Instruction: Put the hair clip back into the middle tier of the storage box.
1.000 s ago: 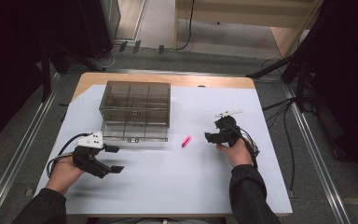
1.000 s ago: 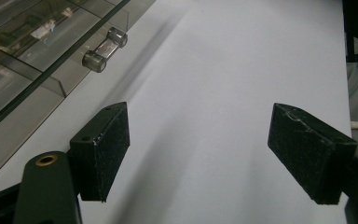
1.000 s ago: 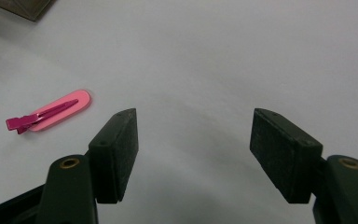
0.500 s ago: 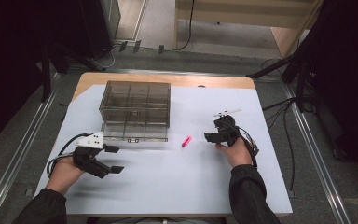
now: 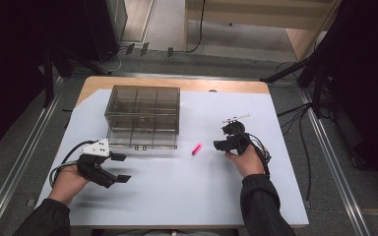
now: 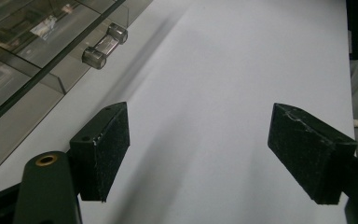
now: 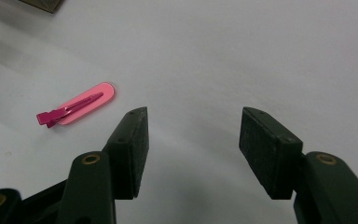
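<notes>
White sheeting is covering the counter (image 5: 177, 191), and I'm seeing the smoky compartment box (image 5: 143, 117) sitting at its far left. My left gripper (image 5: 112, 168) is hovering near the box, fingers wide apart. My right gripper (image 5: 220, 139) has just been narrowing its fingers, nothing between them, with the pink clip (image 5: 197, 148) lying just beside it.

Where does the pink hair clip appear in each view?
High view: pink hair clip lies on the white table cover, centre, in front of the compartment box.
Left gripper view: not in it.
Right gripper view: upper left, outside the jaws.
Shared landmark: the white table cover.
</notes>
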Demonstrator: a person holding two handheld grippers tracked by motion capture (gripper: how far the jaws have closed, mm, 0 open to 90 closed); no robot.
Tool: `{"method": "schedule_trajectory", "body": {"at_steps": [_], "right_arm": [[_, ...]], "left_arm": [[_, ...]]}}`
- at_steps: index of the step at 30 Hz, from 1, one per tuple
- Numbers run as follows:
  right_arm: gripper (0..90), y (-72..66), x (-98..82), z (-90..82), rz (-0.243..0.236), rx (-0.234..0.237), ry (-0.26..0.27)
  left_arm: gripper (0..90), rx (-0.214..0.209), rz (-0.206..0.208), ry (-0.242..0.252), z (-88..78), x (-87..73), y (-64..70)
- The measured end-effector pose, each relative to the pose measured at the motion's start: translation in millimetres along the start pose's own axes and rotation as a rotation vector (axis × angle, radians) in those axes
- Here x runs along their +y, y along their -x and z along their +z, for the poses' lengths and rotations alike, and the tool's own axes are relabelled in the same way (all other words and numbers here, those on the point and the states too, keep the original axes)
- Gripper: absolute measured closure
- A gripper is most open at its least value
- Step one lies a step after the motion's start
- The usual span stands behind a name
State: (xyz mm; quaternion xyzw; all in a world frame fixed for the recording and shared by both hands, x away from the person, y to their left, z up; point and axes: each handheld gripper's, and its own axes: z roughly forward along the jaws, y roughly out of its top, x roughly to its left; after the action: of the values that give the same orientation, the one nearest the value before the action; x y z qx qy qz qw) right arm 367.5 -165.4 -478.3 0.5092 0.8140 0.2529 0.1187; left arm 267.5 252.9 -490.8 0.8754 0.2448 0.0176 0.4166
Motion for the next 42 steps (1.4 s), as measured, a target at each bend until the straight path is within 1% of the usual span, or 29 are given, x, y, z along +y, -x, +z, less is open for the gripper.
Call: {"method": "schedule_trajectory", "body": {"at_steps": [2,4,6,12,16,17,18,22,25,27,31,33,34,35,38,40,42], "right_arm": [[44.1,-1.9,0.8,0.0,0.015,-0.001,-0.014],[44.0,-2.1,1.1,0.6,0.005,0.004,-0.016],[44.0,-2.7,1.2,0.6,0.006,0.004,-0.019],[45.1,-8.4,3.2,0.1,0.026,0.007,-0.037],[45.5,-11.5,4.5,0.9,0.023,0.004,-0.051],[45.6,-12.8,4.9,1.0,0.030,0.005,-0.054],[45.7,-13.5,5.3,1.1,0.026,0.005,-0.058],[46.2,-17.4,7.2,1.4,0.037,0.008,-0.067],[46.3,-18.2,8.2,1.9,0.030,0.009,-0.068],[46.8,-20.2,10.0,2.2,0.043,0.012,-0.079],[46.9,-22.9,12.2,4.5,0.052,0.017,-0.093],[46.8,-23.5,12.6,5.2,0.051,0.019,-0.093],[46.6,-25.0,13.4,5.7,0.052,0.019,-0.103],[46.4,-27.3,14.4,7.5,0.040,0.016,-0.106],[46.3,-30.6,15.6,8.9,0.039,0.011,-0.114],[46.1,-33.6,17.5,11.4,0.026,0.011,-0.122],[46.1,-35.1,18.1,12.3,0.032,0.012,-0.121]], "left_arm": [[21.8,-0.002,0.004,-0.004,0.0,0.1,0.2],[21.8,-0.002,0.004,-0.004,0.3,0.2,0.4],[21.8,-0.002,0.006,-0.005,0.6,0.2,0.6],[21.8,0.001,0.007,-0.009,0.6,0.1,1.2],[21.8,0.004,0.010,-0.013,0.4,-0.1,1.7],[21.8,0.005,0.009,-0.014,0.4,-0.1,2.1],[21.9,0.004,0.009,-0.014,0.5,-0.2,2.3],[21.8,0.005,0.012,-0.016,0.6,-0.4,3.6],[21.9,0.008,0.013,-0.015,0.4,-1.0,4.2],[21.9,0.009,0.013,-0.014,-0.5,-2.0,5.2],[21.8,0.012,0.014,-0.012,-1.4,-3.2,6.1],[21.8,0.013,0.014,-0.014,-1.4,-3.5,6.3],[21.9,0.016,0.015,-0.014,-1.2,-3.7,7.0],[21.8,0.018,0.015,-0.012,-0.9,-4.1,7.8],[21.8,0.017,0.015,-0.014,-1.2,-4.4,8.0],[21.8,0.016,0.015,-0.010,-1.6,-5.1,8.0],[21.8,0.010,0.014,-0.014,-2.3,-5.5,7.1]]}}
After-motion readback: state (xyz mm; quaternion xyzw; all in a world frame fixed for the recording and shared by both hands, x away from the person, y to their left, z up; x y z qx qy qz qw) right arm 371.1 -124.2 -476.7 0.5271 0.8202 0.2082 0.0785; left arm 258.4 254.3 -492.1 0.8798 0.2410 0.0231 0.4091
